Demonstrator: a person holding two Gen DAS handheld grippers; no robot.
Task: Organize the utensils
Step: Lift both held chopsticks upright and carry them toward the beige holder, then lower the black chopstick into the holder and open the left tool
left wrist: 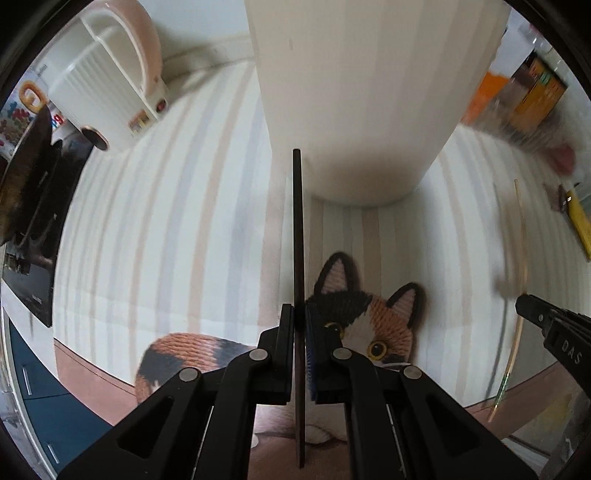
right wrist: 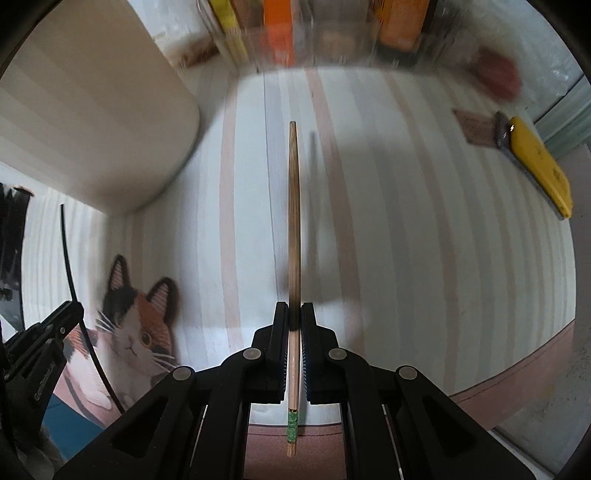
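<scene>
My left gripper (left wrist: 299,314) is shut on a dark chopstick (left wrist: 297,229), which points away toward the base of a tall cream holder (left wrist: 354,92). My right gripper (right wrist: 294,314) is shut on a light wooden chopstick (right wrist: 294,206) with a green band near its back end. Both sticks hang above the striped mat (right wrist: 406,221). The right gripper (left wrist: 532,312) shows at the right edge of the left wrist view with its wooden chopstick (left wrist: 519,295). The left gripper (right wrist: 70,314) and its dark chopstick (right wrist: 79,295) show at the left of the right wrist view. The cream holder (right wrist: 96,110) stands at upper left there.
A cat-shaped mat (left wrist: 369,321) lies on the striped mat below the left gripper. A white divided rack (left wrist: 107,70) stands far left. A yellow-handled tool (right wrist: 535,166) lies at right. Clear jars and boxes (right wrist: 295,33) line the far edge. A dark pan (left wrist: 26,177) is at left.
</scene>
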